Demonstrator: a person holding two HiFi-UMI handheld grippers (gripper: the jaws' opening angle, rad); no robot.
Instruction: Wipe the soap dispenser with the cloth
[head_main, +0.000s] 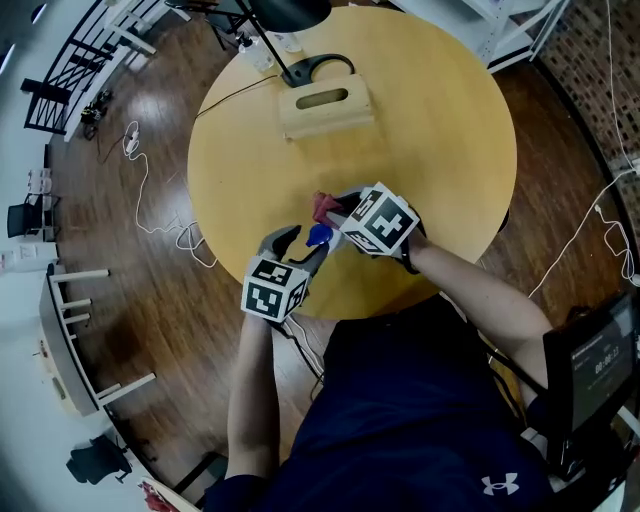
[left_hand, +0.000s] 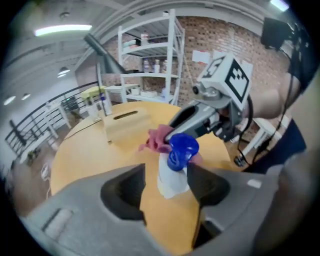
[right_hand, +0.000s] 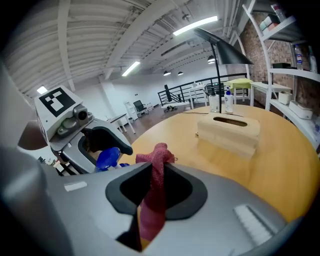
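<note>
Soap dispenser (left_hand: 175, 167), unclamped between the parted jaws of the left gripper (head_main: 298, 248), may be toppled by the cloth (right_hand: 152, 200) clamped in the right gripper (right_hand: 156, 172).

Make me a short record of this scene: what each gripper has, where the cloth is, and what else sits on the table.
Left gripper: open, soap dispenser between its jaws, with a gap on one side
Right gripper: shut on the red cloth
Cloth position: right by the dispenser's blue pump top, contact unclear
Table: round, wooden
Also on table: wooden tissue box near the far edge
</note>
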